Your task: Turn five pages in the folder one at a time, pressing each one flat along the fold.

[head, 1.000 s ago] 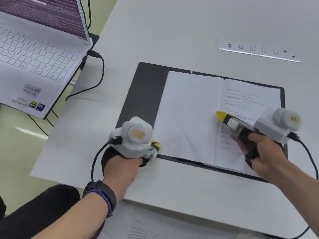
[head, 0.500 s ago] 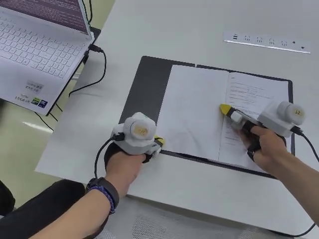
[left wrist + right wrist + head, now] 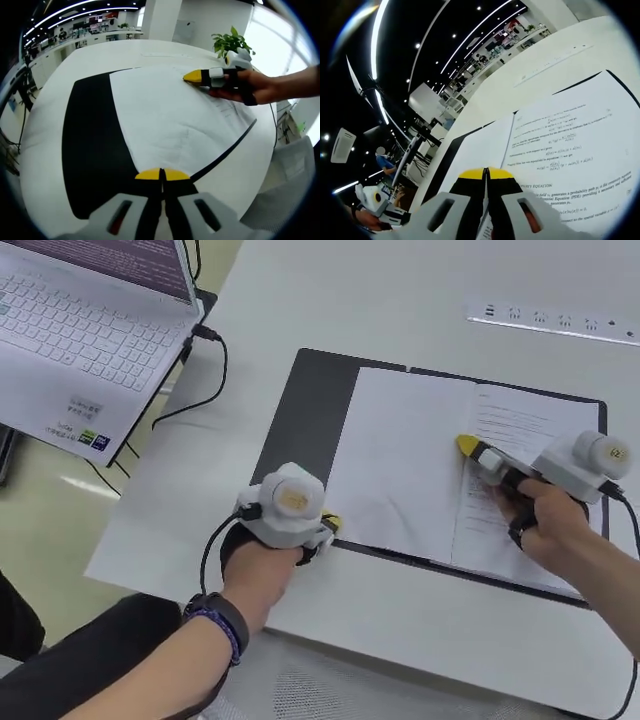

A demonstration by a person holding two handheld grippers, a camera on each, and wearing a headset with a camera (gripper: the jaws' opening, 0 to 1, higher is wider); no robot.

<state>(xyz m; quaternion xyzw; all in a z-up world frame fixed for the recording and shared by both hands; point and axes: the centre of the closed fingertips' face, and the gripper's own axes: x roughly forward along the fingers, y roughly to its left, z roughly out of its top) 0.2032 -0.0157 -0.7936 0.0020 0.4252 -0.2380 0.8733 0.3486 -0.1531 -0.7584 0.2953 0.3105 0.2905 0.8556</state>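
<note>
A big white table (image 3: 400,300) has a row of sockets (image 3: 550,322). An open white laptop (image 3: 70,330) sits aside, black cable (image 3: 218,380) plugged in. A green plant (image 3: 229,42) stands near a bright window (image 3: 282,45). Long lights (image 3: 376,35) glow overhead.

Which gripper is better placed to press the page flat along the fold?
Right: the right gripper has its tip at the fold; the left gripper sits at the near edge of the folder.

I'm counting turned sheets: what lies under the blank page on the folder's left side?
The black folder cover shows past the left and near edges of the blank page, so it lies underneath. Any other sheets beneath are covered.
</note>
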